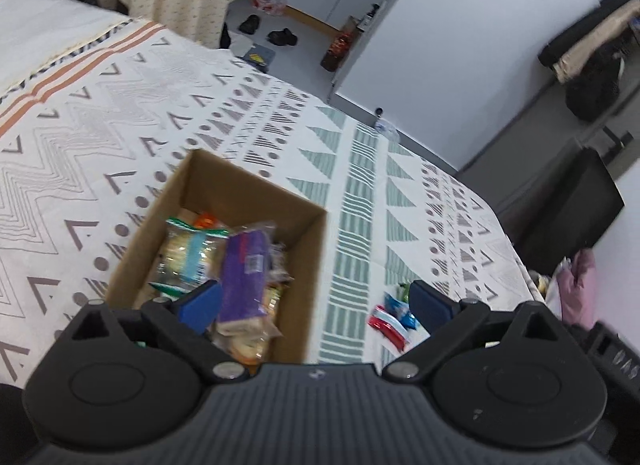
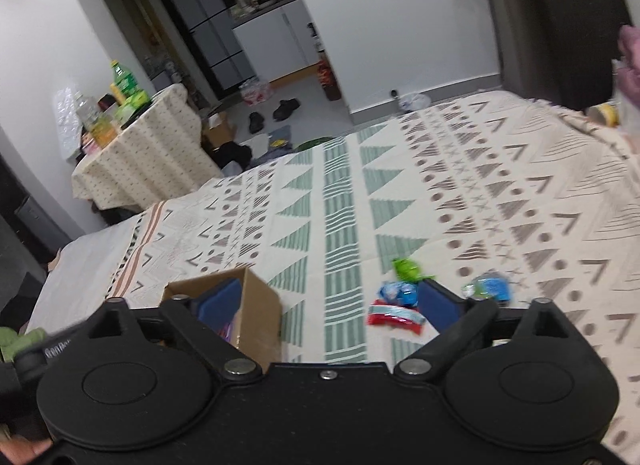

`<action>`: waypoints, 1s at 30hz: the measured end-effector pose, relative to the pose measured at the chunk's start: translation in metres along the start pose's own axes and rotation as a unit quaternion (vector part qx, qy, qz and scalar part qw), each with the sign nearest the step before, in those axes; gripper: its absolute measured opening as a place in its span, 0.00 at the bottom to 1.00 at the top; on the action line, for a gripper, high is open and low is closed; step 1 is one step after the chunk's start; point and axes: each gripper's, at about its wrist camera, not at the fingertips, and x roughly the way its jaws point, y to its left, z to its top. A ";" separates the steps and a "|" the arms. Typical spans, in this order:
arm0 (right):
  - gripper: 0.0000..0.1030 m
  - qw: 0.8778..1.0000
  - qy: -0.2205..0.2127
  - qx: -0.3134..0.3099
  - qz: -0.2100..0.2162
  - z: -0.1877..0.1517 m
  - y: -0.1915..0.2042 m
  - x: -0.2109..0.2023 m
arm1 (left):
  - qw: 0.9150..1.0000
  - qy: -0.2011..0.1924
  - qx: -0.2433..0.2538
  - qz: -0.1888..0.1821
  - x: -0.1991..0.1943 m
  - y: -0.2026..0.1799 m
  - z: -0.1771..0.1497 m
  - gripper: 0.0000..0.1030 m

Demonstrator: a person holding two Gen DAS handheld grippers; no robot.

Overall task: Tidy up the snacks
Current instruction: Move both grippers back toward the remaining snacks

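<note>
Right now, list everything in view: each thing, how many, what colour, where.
box: one, brown cardboard, on the bedspread, open
snacks in box: several; a purple pack on top, a clear one with a teal label beside it
loose snacks: four seen, red-white, blue, green, clear-blue, on the bedspread to the right of the box
bedspread: one, cream with grey and green patterns
small table: one, cream cloth, bottles on top
shoes: two, black, on the floor
left gripper: open, empty
right gripper: open, empty

Bedspread (image 1: pixel 120 137): I see patterned cloth, grey and green shapes.
Side table (image 2: pixel 136 153): draped, bottles (image 2: pixel 120 83) on top.
Floor: dark shoes (image 2: pixel 286 108) near doorway.
</note>
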 end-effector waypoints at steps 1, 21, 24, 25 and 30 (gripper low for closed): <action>0.97 1.000 -0.003 0.012 0.001 0.003 -0.004 -0.006 | 1.000 0.003 0.003 0.000 -0.001 -0.006 -0.001 0.97; 1.00 0.995 -0.022 0.093 0.001 -0.002 -0.126 -0.025 | 0.997 0.006 0.070 -0.010 0.011 -0.096 -0.038 1.00; 1.00 0.994 -0.022 0.108 0.001 -0.009 -0.145 -0.018 | 0.997 0.013 0.081 -0.007 0.020 -0.107 -0.041 1.00; 1.00 0.994 -0.023 0.111 0.001 -0.011 -0.150 -0.015 | 0.996 0.017 0.083 -0.010 0.023 -0.109 -0.043 1.00; 0.95 0.992 -0.007 0.128 -0.002 -0.021 -0.170 0.003 | 0.995 0.036 0.092 -0.011 0.047 -0.120 -0.050 1.00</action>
